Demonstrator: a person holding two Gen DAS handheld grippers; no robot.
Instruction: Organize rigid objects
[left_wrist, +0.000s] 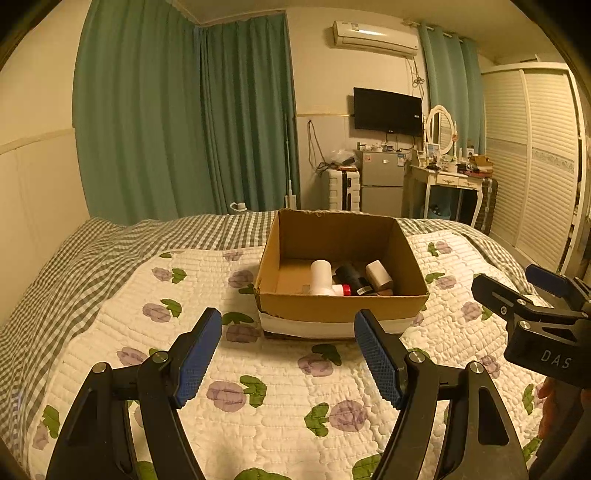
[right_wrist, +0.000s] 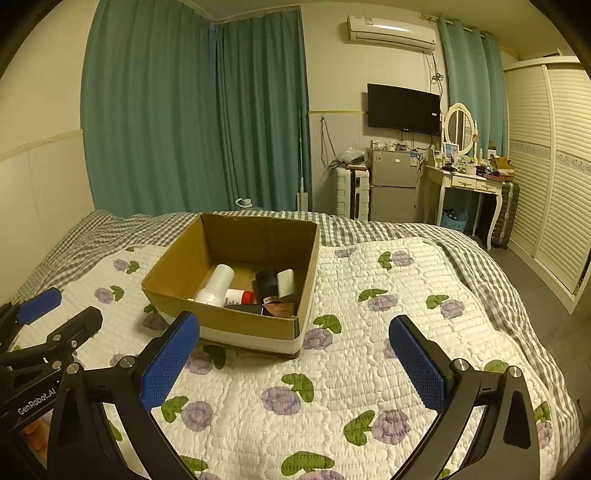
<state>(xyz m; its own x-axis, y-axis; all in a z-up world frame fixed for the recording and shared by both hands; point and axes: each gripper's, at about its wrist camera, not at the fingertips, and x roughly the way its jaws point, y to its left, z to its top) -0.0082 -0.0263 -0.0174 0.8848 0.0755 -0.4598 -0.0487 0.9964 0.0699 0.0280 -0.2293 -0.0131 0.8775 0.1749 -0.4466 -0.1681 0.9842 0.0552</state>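
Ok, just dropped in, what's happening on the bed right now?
Both grippers are open and empty above the floral quilt. The left gripper and right gripper face the cardboard box, which holds a white bottle, a black cylinder and other small containers. No loose items show on the quilt.

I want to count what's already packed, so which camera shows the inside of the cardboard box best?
The right wrist view: it looks in over the cardboard box's low corner, showing the white bottle, black cylinder and flat items at the front. In the left wrist view the box's near wall hides those.
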